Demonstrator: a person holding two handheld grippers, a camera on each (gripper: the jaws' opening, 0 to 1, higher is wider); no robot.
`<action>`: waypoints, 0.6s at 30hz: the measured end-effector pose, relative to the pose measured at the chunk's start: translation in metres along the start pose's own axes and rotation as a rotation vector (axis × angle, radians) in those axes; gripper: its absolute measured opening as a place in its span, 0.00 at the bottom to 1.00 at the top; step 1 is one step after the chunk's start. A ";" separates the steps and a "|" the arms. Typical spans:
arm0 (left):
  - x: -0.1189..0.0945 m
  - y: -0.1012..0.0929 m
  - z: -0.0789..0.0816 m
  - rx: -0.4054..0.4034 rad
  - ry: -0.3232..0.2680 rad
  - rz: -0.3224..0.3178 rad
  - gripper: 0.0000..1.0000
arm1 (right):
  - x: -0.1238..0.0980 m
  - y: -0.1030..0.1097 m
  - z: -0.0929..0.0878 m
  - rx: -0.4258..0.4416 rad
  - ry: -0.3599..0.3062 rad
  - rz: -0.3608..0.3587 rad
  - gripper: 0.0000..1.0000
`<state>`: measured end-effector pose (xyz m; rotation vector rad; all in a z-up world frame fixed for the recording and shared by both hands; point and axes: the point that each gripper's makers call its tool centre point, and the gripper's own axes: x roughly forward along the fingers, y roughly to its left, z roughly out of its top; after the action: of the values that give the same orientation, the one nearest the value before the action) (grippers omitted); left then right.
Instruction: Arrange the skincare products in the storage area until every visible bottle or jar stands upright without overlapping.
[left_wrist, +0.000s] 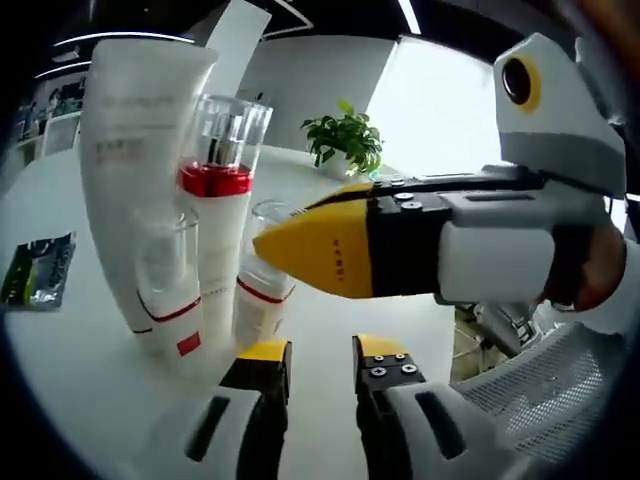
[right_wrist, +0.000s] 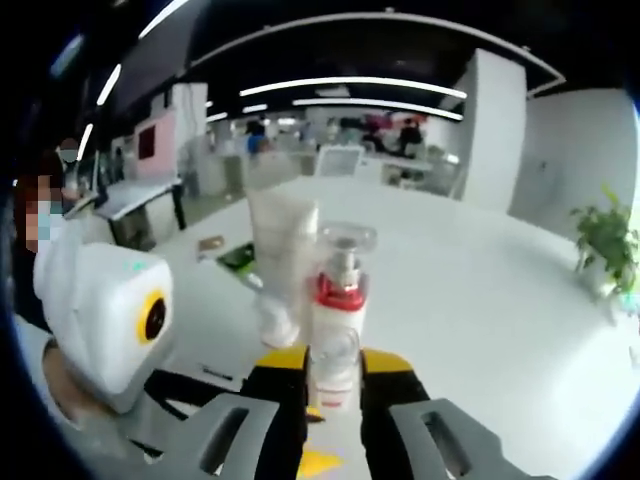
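Four white skincare containers are standing upright in a tight cluster on the round white worktop (left_wrist: 70, 350) in my left gripper view: a tall white squeeze tube (left_wrist: 135, 150) standing on its cap, a tall white bottle with a red collar and clear cap (left_wrist: 218, 190), a short white bottle with a clear cap and red band (left_wrist: 170, 290) in front, and a small white bottle with a red ring and clear cap (left_wrist: 263, 285) to its right. They are sitting just beside one another, and I cannot tell whether they are touching.

I am holding my left gripper (left_wrist: 320, 365) near the cluster with its yellow-tipped jaws parted and nothing between them. My right gripper (left_wrist: 300, 250) is reaching in from the right of that view, its yellow tip sitting just in front of the small bottle.

In my right gripper view, my right gripper (right_wrist: 333, 385) is standing with a short clear-capped bottle (right_wrist: 333, 375) between its jaws; it seems to be closing on it, though the blur is making contact hard to confirm. Behind it the red-collared bottle (right_wrist: 340, 290) and the squeeze tube (right_wrist: 283, 255) are rising upright.

A dark green flat packet (left_wrist: 38, 268) is lying on the worktop well apart from the bottles, and a green potted plant (left_wrist: 345, 140) is standing at the far edge.
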<state>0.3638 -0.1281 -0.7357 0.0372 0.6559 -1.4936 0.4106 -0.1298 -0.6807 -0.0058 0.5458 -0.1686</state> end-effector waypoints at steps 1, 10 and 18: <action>0.001 -0.001 0.000 -0.005 -0.004 -0.002 0.20 | 0.000 0.001 0.000 -0.001 0.001 -0.007 0.11; 0.003 0.000 -0.003 -0.037 -0.018 -0.007 0.21 | 0.002 0.004 0.001 -0.002 0.001 -0.058 0.11; 0.000 0.001 0.008 -0.058 -0.057 -0.009 0.22 | 0.005 0.003 0.003 0.004 0.004 -0.081 0.11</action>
<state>0.3681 -0.1311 -0.7292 -0.0530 0.6543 -1.4784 0.4166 -0.1280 -0.6803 -0.0239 0.5493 -0.2492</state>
